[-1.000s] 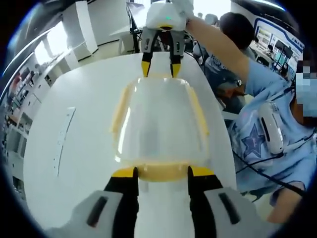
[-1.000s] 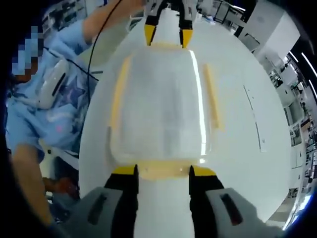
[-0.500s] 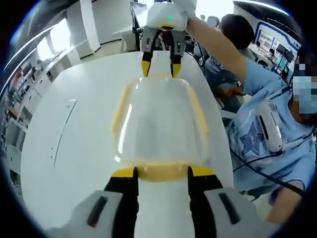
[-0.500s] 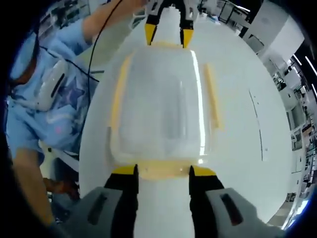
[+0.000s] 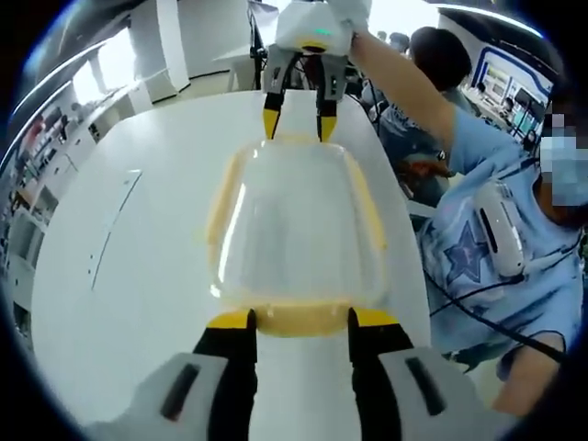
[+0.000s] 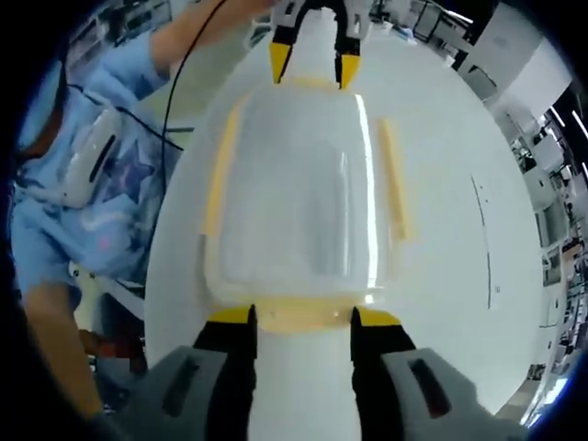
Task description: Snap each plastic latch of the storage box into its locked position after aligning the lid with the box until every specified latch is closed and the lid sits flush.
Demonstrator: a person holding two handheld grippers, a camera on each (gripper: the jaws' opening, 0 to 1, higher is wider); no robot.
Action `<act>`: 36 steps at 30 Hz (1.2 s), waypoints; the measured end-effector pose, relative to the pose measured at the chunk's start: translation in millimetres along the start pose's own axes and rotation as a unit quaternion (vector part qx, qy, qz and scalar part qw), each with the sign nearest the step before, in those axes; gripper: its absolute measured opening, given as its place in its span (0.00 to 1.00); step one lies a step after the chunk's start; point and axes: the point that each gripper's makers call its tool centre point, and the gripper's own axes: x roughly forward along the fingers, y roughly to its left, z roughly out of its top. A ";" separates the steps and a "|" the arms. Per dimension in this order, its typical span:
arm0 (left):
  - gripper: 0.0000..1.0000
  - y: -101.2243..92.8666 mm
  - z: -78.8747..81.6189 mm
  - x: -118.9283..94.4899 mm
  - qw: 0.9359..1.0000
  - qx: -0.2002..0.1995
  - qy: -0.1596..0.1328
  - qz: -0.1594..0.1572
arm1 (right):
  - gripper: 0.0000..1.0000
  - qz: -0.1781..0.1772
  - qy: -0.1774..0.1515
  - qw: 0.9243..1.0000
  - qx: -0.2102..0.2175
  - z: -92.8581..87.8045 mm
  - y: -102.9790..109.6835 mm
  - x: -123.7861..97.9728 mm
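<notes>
One clear box point(image 5: 296, 225) with four yellow latches sits on one white table point(image 5: 138, 276), between two tools: the left tool point(image 5: 300, 320) and the right tool point(image 6: 301, 317). One person point(image 5: 496, 239) sits beside it.

Near end latch point(image 5: 299, 317) of the box point(image 5: 294, 225) partly hidden behind left gripper point(image 5: 299, 322) tips; same with right gripper point(image 6: 301, 320) in its view. Whether latches are snapped shut: can't tell. Person point(image 5: 496, 220) cut off at edge. Background shelves blurred.
</notes>
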 end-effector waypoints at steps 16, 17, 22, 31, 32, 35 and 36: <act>0.38 7.9 -18.3 8.8 1.000 -0.019 -0.012 -0.008 | 0.39 -0.010 -0.003 1.000 -0.006 6.8 -9.1 8.1; 0.38 8.9 -18.6 9.2 1.000 -0.020 -0.012 -0.010 | 0.39 -0.009 -0.003 1.000 -0.005 6.7 -9.3 8.3; 0.38 11.6 -17.1 8.6 0.999 -0.020 -0.025 -0.009 | 0.39 -0.013 -0.008 1.000 -0.003 5.1 -10.7 10.0; 0.38 19.1 -15.3 9.8 0.999 -0.021 -0.029 -0.008 | 0.39 -0.013 -0.018 1.000 0.006 3.4 -10.4 9.7; 0.38 20.8 -15.0 9.5 0.999 -0.021 -0.029 -0.006 | 0.39 -0.012 -0.019 1.000 0.008 3.0 -10.6 10.1; 0.38 19.2 -16.0 10.7 0.999 -0.024 -0.026 -0.011 | 0.39 -0.006 -0.018 1.000 0.011 3.0 -8.1 12.0; 0.38 18.4 -16.4 11.0 0.999 -0.026 -0.025 -0.014 | 0.39 -0.005 -0.017 1.000 0.011 3.1 -7.1 12.8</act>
